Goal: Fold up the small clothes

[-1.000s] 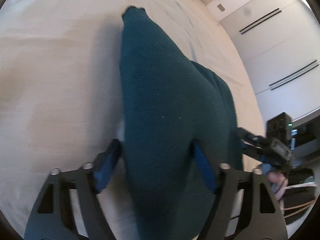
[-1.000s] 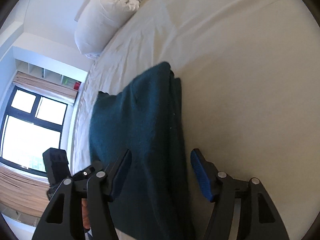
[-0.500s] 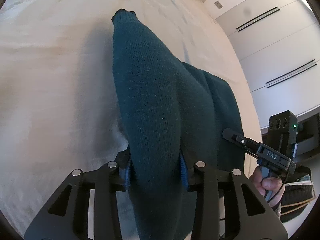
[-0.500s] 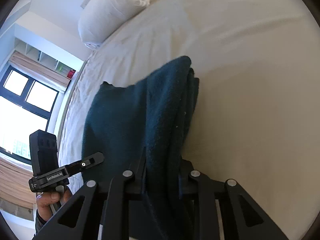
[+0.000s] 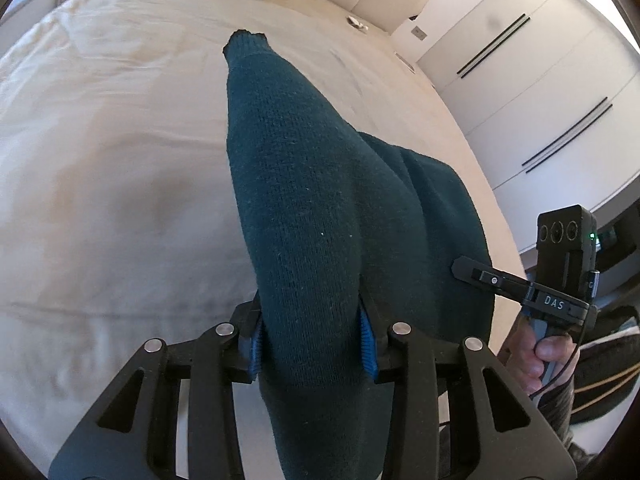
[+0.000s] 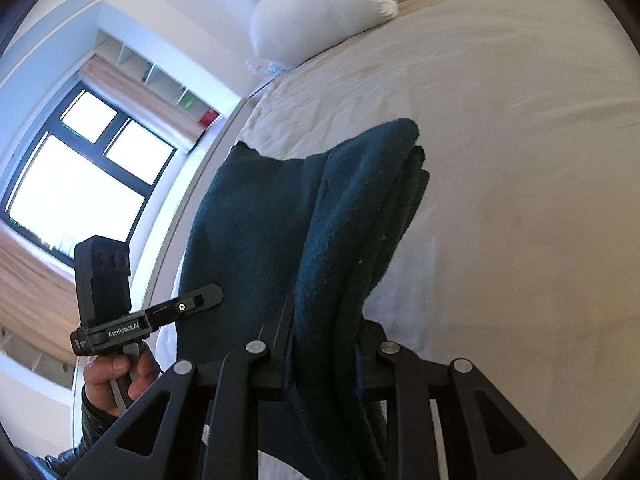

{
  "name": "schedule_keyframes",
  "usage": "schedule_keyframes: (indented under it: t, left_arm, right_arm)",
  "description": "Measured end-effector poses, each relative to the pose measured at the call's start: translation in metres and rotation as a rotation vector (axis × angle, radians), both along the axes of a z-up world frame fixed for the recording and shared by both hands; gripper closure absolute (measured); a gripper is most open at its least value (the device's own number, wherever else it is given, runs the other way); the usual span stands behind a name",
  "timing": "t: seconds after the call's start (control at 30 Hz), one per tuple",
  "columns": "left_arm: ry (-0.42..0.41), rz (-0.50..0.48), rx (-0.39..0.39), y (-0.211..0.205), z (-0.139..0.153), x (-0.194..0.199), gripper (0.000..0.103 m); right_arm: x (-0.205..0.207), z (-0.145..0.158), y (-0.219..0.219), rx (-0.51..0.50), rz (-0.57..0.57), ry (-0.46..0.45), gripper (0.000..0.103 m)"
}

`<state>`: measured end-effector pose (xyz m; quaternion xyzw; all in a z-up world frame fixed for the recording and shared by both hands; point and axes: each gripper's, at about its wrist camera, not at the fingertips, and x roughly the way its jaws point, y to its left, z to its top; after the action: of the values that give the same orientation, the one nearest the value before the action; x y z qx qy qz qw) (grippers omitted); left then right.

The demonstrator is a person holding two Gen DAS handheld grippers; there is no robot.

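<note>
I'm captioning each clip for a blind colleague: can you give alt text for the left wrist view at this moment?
The left gripper is clamped on a dark teal knitted garment, which stretches away from its fingers over a cream bed. At right, a hand holds the right gripper against the same garment, with white wardrobe doors behind.

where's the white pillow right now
In the right wrist view the white pillow lies at the top centre, at the head of the bed, beyond the far end of the teal sweater.
</note>
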<state>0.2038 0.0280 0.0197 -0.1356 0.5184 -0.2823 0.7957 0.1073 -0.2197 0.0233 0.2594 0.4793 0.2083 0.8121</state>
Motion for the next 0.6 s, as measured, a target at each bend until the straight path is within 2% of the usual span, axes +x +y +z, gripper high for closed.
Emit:
schedule_keyframes:
  t: [0.1, 0.17, 0.33, 0.4, 0.47, 0.53, 0.6]
  left_arm:
    - [0.016, 0.027, 0.011, 0.025, -0.01, -0.016, 0.068]
    - [0.017, 0.04, 0.034, 0.036, -0.019, -0.02, 0.068]
    - [0.067, 0.076, 0.037, 0.05, -0.07, -0.02, 0.067]
    - [0.086, 0.088, 0.028, 0.053, -0.091, -0.018, 0.062]
    - [0.077, 0.099, 0.005, 0.056, -0.098, -0.022, 0.057]
    - [0.072, 0.105, -0.004, 0.057, -0.1, -0.026, 0.054]
    - [0.072, 0.11, -0.003, 0.055, -0.1, -0.025, 0.053]
  right_arm:
    - [-0.006, -0.016, 0.021, 0.015, 0.012, 0.031, 0.079]
    - [-0.009, -0.028, 0.036, -0.016, 0.025, 0.038, 0.08]
    - [0.0, -0.072, 0.043, 0.012, -0.01, 0.103, 0.08]
    - [0.0, -0.095, 0.035, 0.039, -0.042, 0.148, 0.08]
    - [0.0, -0.108, 0.031, 0.062, -0.056, 0.172, 0.076]
    - [-0.001, -0.113, 0.026, 0.062, -0.079, 0.177, 0.061]
    - [-0.006, -0.11, 0.02, 0.066, -0.098, 0.18, 0.058]
